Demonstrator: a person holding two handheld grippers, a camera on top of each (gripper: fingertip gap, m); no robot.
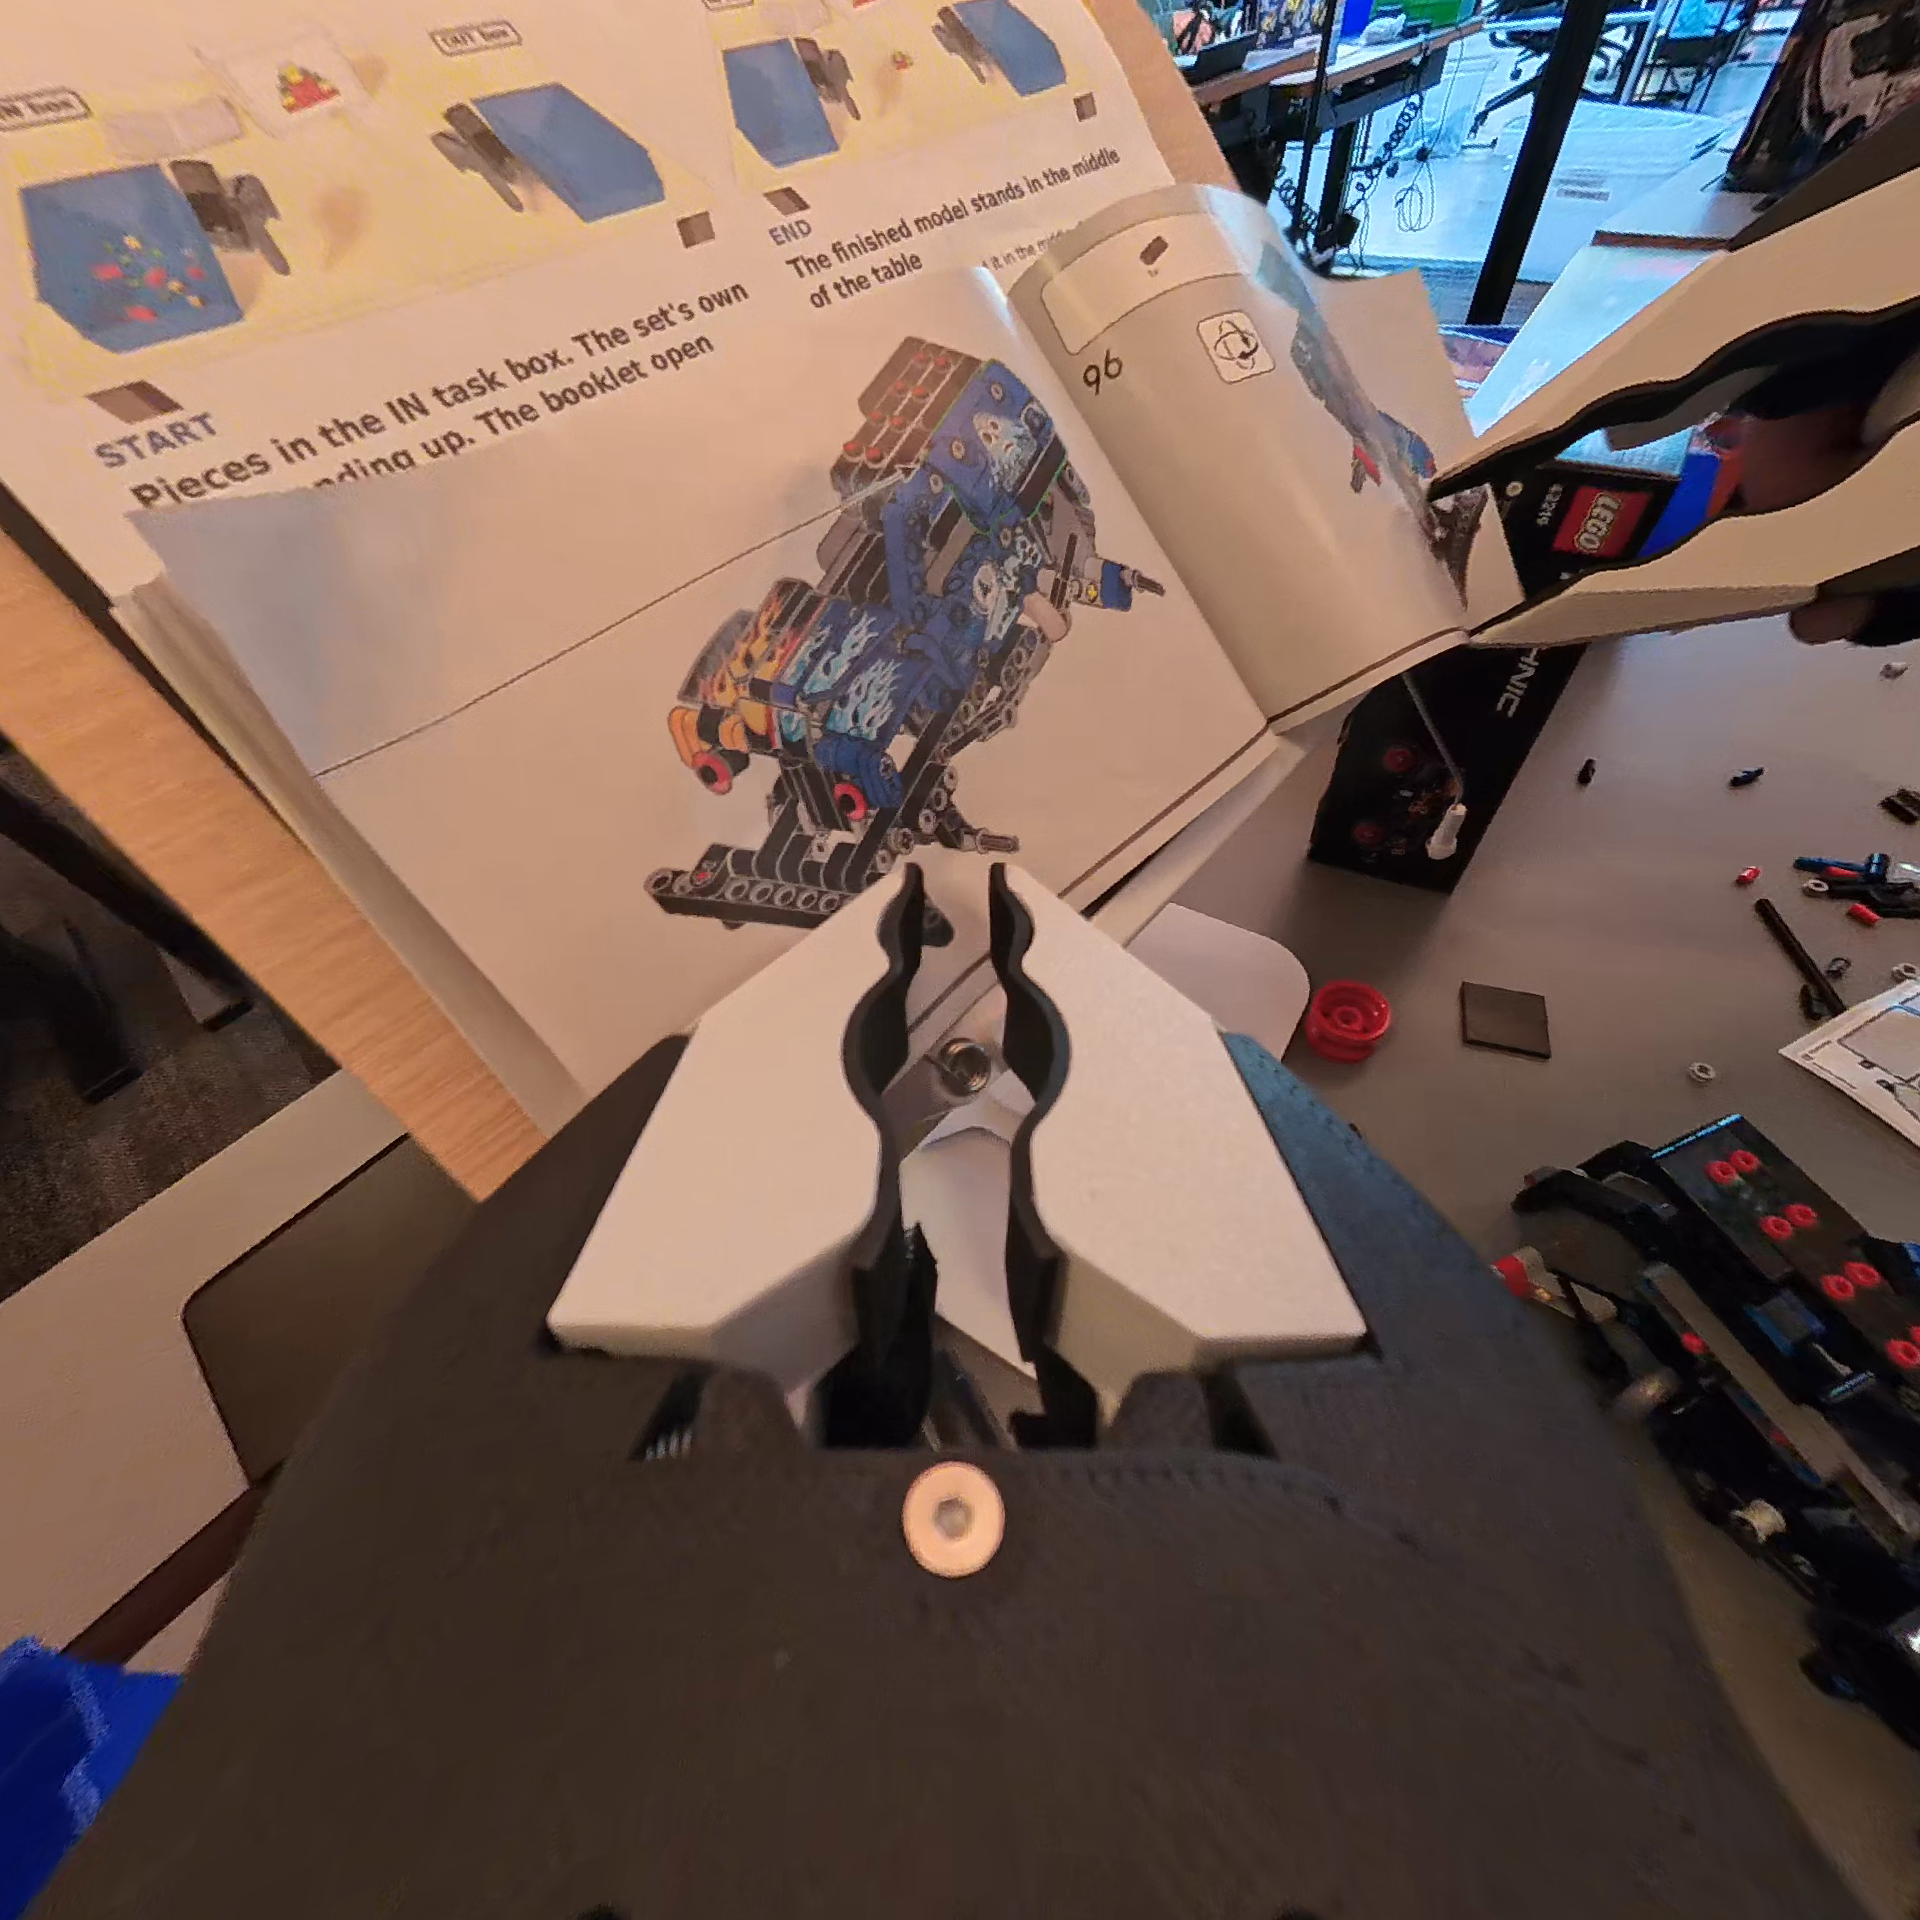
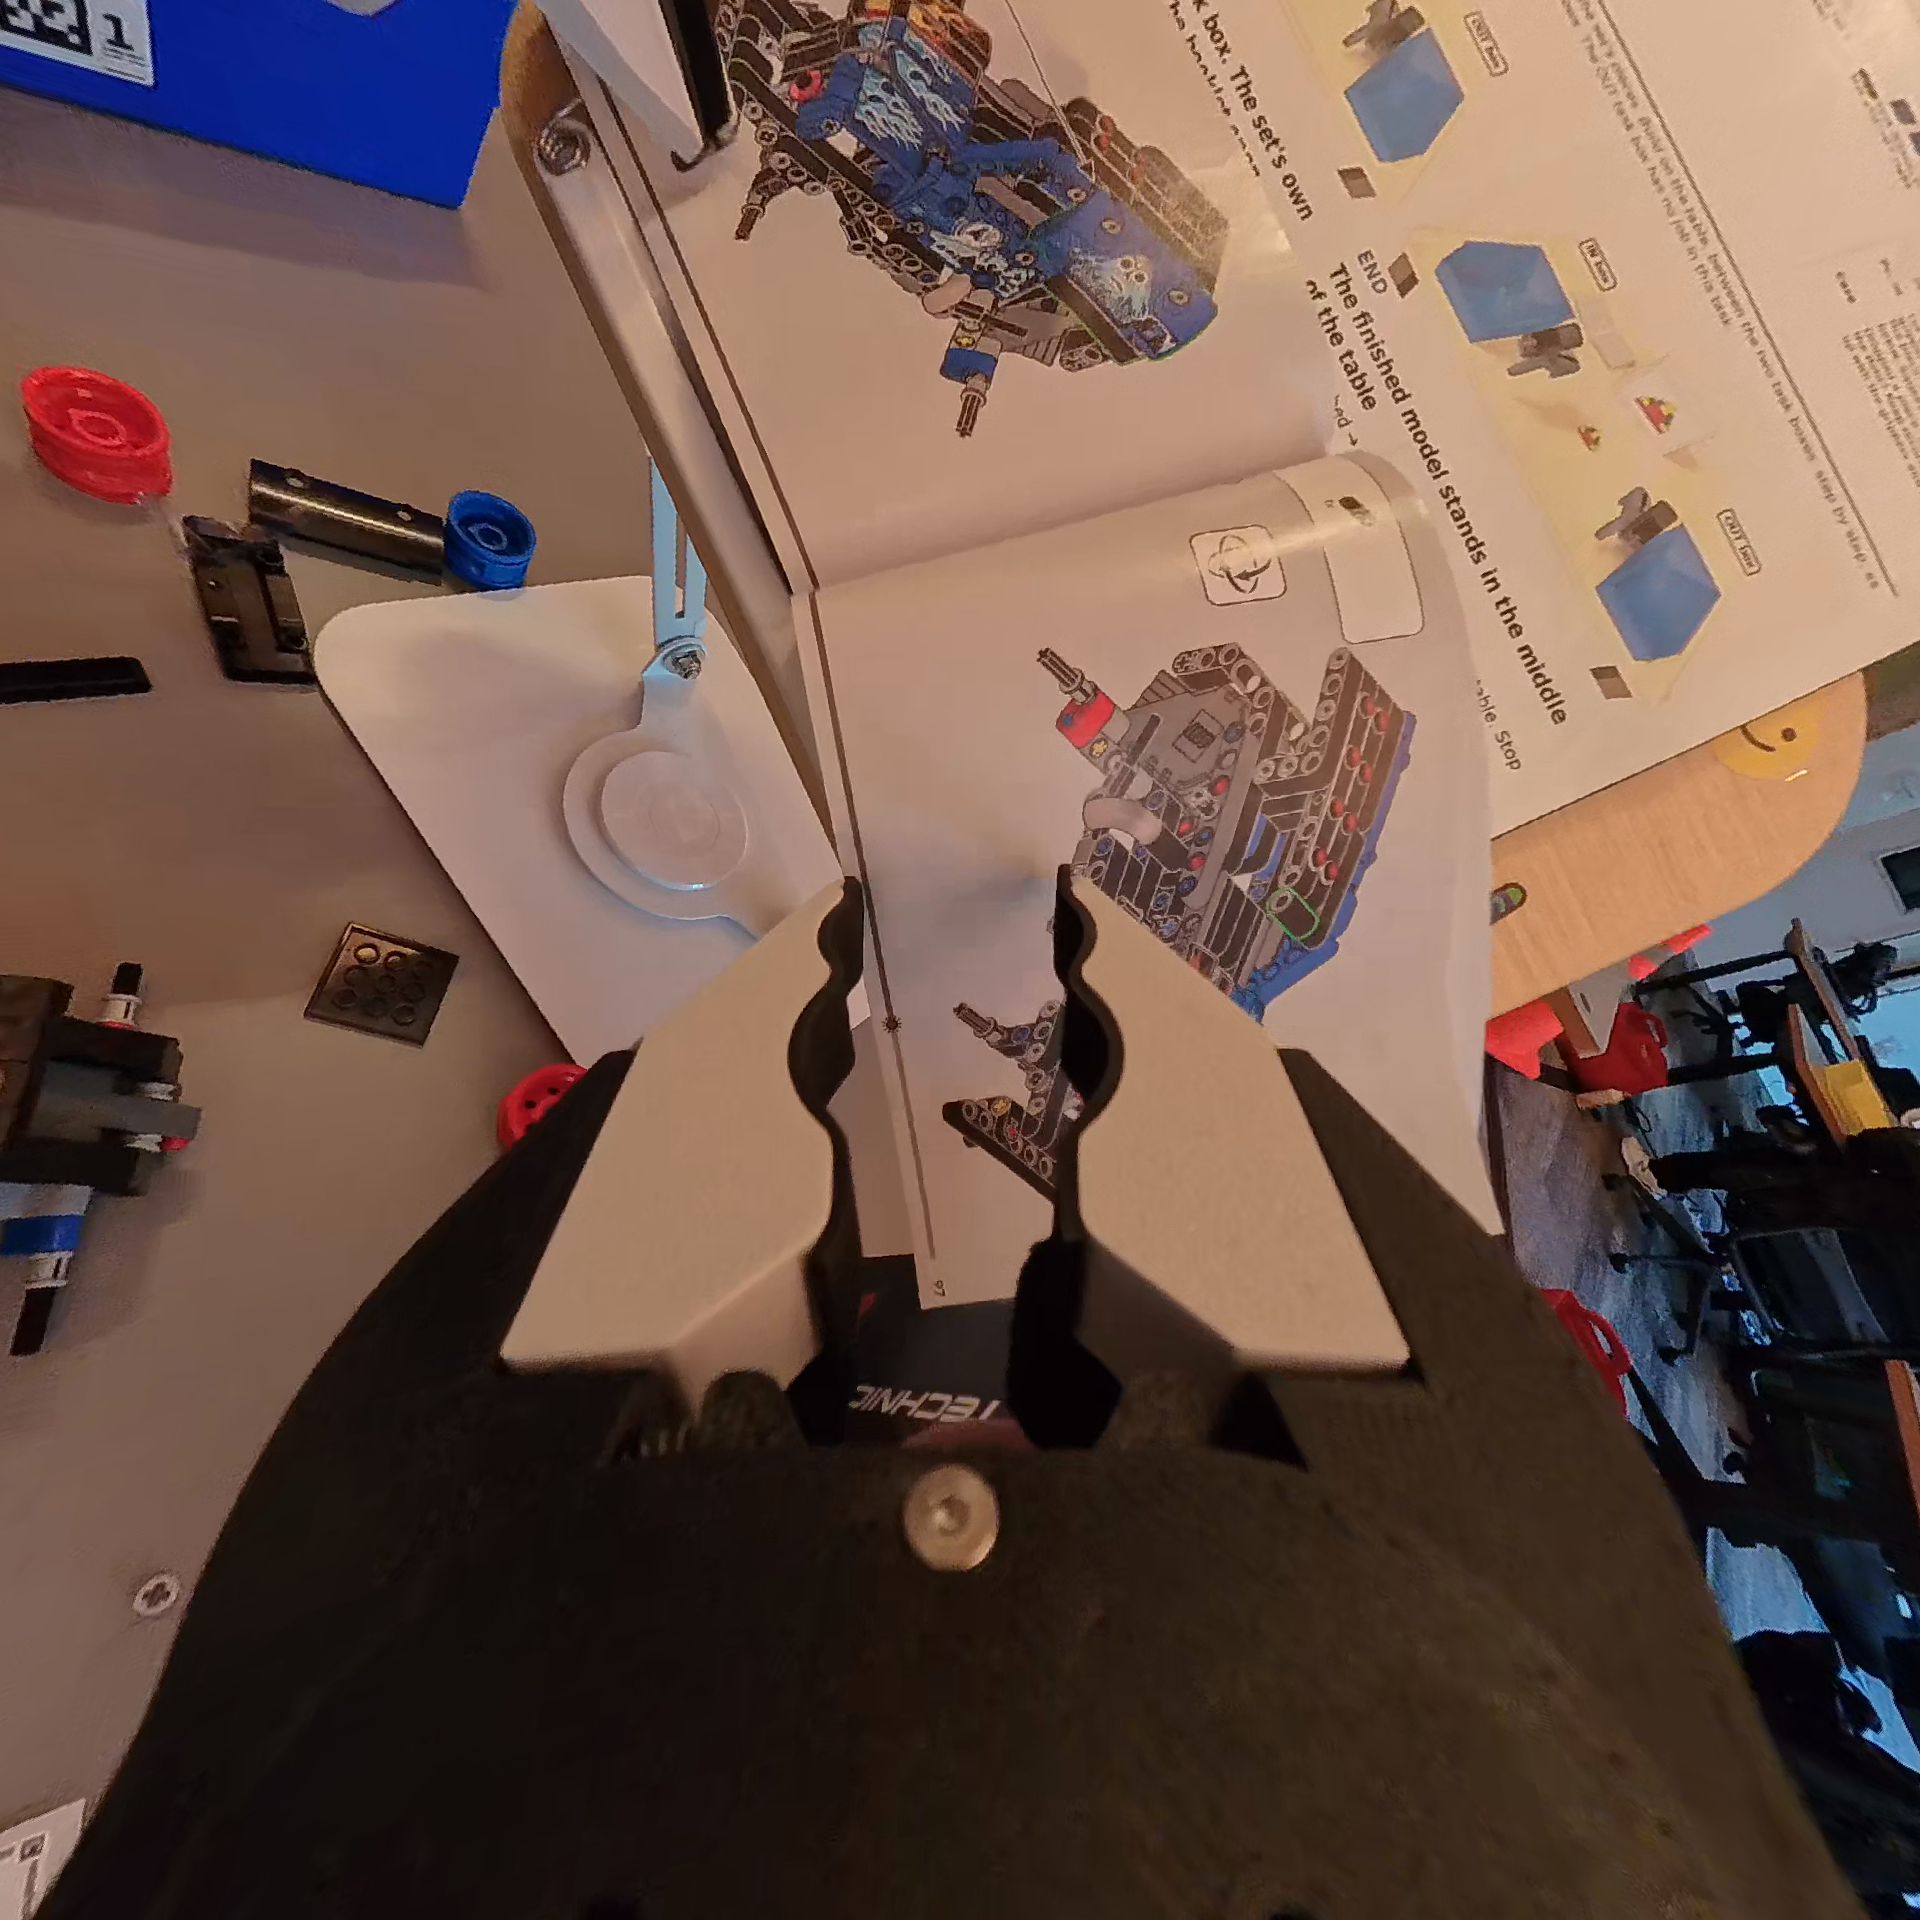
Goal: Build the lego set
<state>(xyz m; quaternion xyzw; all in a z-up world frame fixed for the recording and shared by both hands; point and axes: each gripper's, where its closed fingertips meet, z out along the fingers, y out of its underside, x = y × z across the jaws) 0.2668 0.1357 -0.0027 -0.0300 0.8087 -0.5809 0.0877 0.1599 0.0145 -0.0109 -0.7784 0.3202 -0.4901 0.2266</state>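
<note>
The instruction booklet (image 1: pixel 582 665) stands open on a white stand (image 2: pixel 488 727), showing a blue and black vehicle. My left gripper (image 1: pixel 953 878) is narrowly open and empty, its tips at the booklet's lower edge. My right gripper (image 2: pixel 958 891) is open, with the free edge of the curled right-hand page (image 2: pixel 1164 644) between its jaws. It also shows in the left wrist view (image 1: pixel 1455 556) at that page's edge (image 1: pixel 1247 468). The partly built black model with red pins (image 1: pixel 1766 1309) lies on the grey table to the right, and also shows in the right wrist view (image 2: pixel 83 1091).
A printed task sheet (image 1: pixel 499 312) stands behind the booklet. The black set box (image 1: pixel 1455 758) lies behind the stand. A red wheel hub (image 1: pixel 1348 1020), a black square plate (image 1: pixel 1504 1020) and small loose pieces (image 1: pixel 1849 883) lie on the table. A blue box (image 2: pixel 312 94) sits at the far left. My hands' fingertips stand some 15 cm from each other. My left tips are about 25 cm from the red wheel hub (image 1: pixel 1348 1020), my right tips only 15 cm.
</note>
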